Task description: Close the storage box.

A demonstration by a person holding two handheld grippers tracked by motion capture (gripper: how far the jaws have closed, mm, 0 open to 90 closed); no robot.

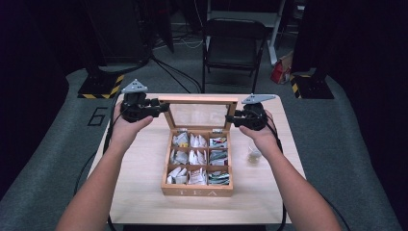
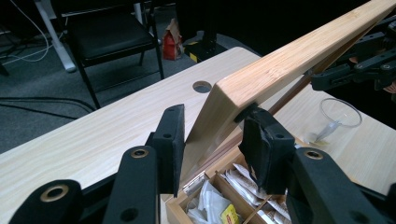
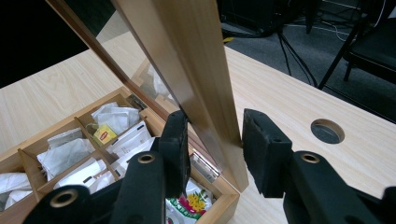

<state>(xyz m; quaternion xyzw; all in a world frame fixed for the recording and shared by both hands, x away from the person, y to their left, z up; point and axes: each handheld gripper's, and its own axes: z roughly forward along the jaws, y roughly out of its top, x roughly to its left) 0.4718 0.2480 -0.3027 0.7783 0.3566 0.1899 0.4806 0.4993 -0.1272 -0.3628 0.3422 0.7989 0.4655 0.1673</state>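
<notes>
Pale wood-grain counter, rectangular, smooth, with one round cable hole near its far edge. One black folding chair stands beyond it on grey carpet.

Centre of the counter: one wooden tea box, light bamboo-like grain, "TEA" lettered on the front wall, nine square compartments in three rows of three, all stuffed with paper tea-bag sachets, mostly white or grey, a few printed in colour. Its hinged lid, a wood frame around a clear pane, stands raised at the back of the box.

You hold two black tools, one at each side edge of that lid. Your left tool straddles the lid's left corner; its right pad presses the frame, its left pad sits just beside it, so I can't tell if it is fully clamped. Your right tool straddles the right frame edge, left pad touching the wood and a thin gap at the right pad, so jaws apart.

One small clear plastic cup, round rim, sits on the counter just right of the box.
</notes>
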